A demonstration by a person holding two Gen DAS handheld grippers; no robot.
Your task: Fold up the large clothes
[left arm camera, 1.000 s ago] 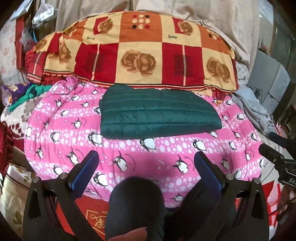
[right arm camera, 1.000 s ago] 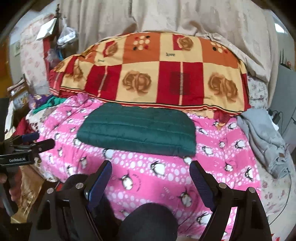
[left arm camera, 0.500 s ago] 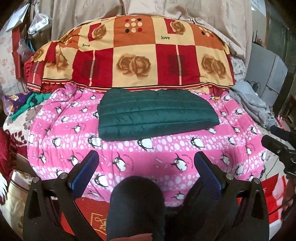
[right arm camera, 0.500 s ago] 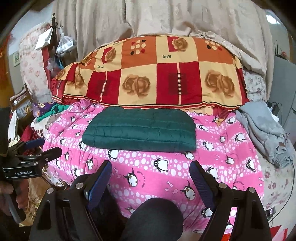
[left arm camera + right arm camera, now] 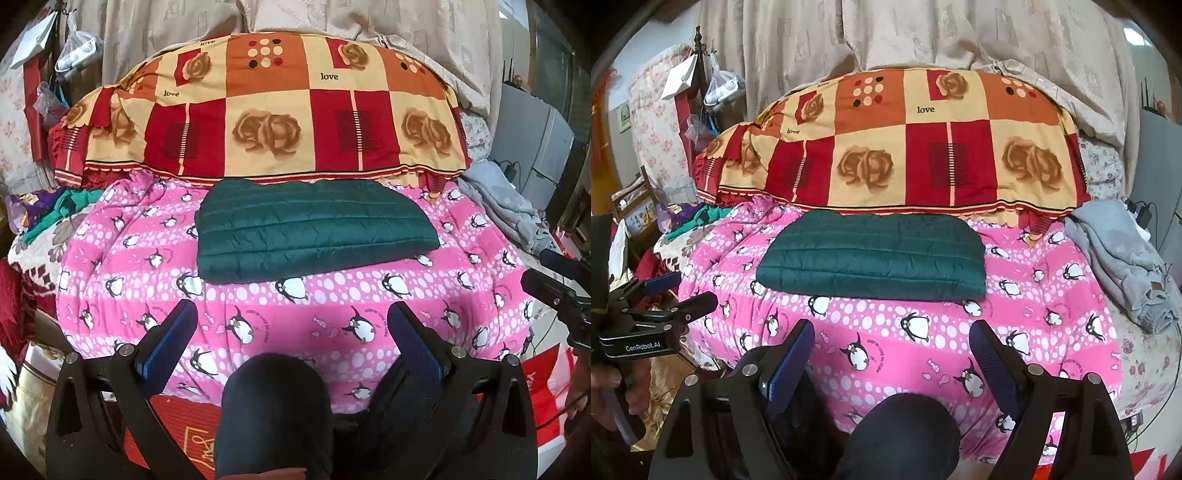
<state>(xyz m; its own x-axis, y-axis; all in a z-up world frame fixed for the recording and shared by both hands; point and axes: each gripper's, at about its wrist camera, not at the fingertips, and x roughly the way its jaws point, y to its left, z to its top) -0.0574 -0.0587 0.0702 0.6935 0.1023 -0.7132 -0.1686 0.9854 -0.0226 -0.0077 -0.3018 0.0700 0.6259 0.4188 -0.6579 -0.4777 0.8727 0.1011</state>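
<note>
Covering the bed, a fleecy pink blanket [image 5: 258, 325] printed with penguins and white dots is the biggest thing in sight; behind it bulges a checked red, orange and cream quilt [image 5: 273, 122] with brown roses; a crumpled grey garment [image 5: 1123, 258] slumps at the right edge. Folded into a flat, puffy, ribbed oblong, the dark green quilted jacket [image 5: 310, 225] lies mid-blanket, just in front of the checked quilt. Both tools hang short of it above a dark-trousered knee [image 5: 273, 410], perhaps the holder's own; the left gripper [image 5: 291, 332] and right gripper [image 5: 890, 350] stand wide apart, blue pads bare, touching nothing. Compared with a second ago, the jacket lies the same and both jaws are as wide.
</note>
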